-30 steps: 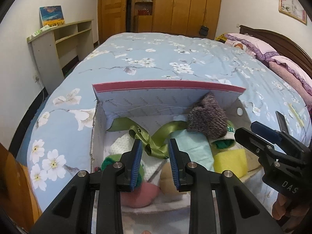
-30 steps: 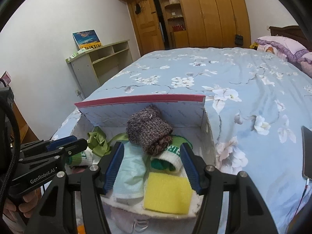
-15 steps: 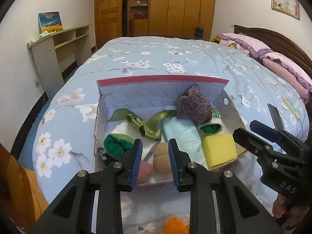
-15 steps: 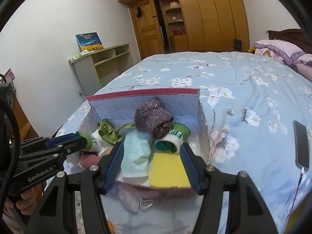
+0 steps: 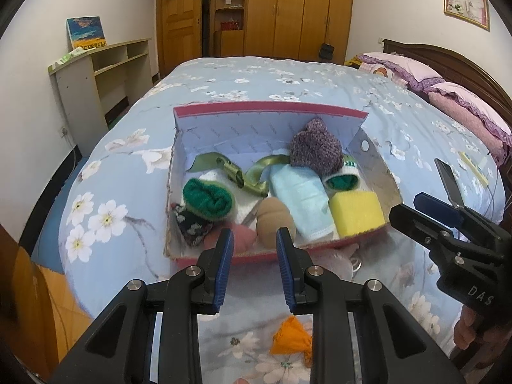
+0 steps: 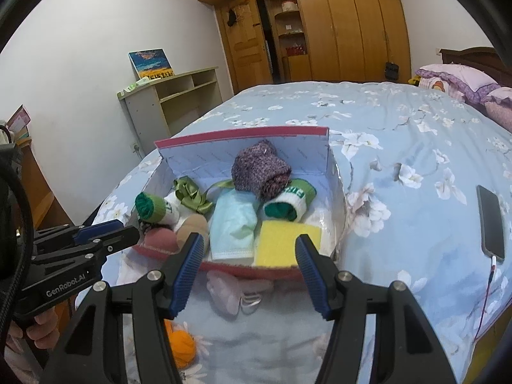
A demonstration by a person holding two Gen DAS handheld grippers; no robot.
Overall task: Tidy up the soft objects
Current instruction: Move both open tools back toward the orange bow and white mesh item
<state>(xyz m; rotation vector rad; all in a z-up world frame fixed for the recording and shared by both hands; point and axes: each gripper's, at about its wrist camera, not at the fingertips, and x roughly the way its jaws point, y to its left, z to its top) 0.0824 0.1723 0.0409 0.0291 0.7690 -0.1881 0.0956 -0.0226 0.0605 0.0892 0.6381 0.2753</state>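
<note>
A red-rimmed box (image 5: 268, 113) on the flowered bedspread (image 5: 288, 76) holds our sorted soft things: a purple knit bundle (image 5: 315, 148), a pale blue cloth (image 5: 300, 201), a yellow sponge (image 5: 356, 212) and green rolled socks (image 5: 208, 196). An orange item (image 5: 291, 340) lies outside, on the near side of the box. We hold the left gripper (image 5: 252, 249) and right gripper (image 6: 249, 256) before the box, fingers apart and empty, the right wider.

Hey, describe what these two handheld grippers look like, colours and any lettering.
Both are matte black plastic with silver bolts and ribbed blue finger pads. The left gripper reads "GenRobot.AI" on its side; the right gripper shows "DAS". A black cable runs beside the left.
</note>
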